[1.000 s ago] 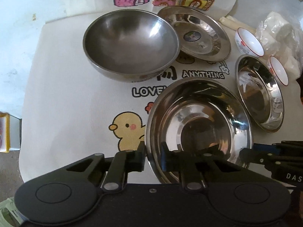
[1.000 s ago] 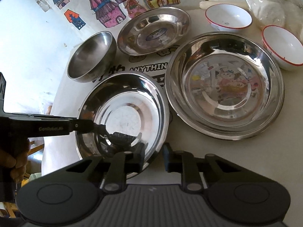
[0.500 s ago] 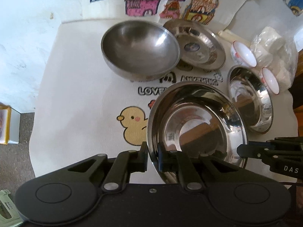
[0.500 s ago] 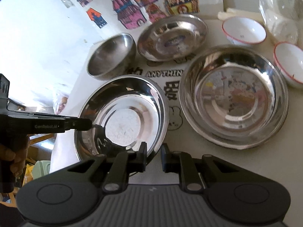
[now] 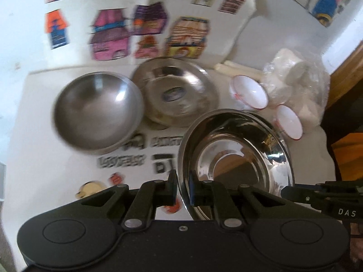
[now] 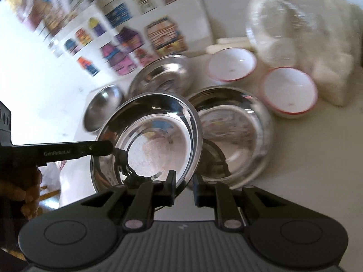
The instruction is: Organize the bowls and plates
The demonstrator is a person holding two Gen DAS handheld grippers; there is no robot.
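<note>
Both my jaws clamp opposite rims of the steel plate (image 6: 158, 140), apparently clear of the counter (image 6: 306, 170). Keep it level; lower it centred onto the larger plate (image 6: 238, 136).

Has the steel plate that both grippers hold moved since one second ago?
Yes. The held plate has come off the cloth and shifted right: in the right wrist view it now overlaps the large plate, which earlier lay clear beside it.
</note>
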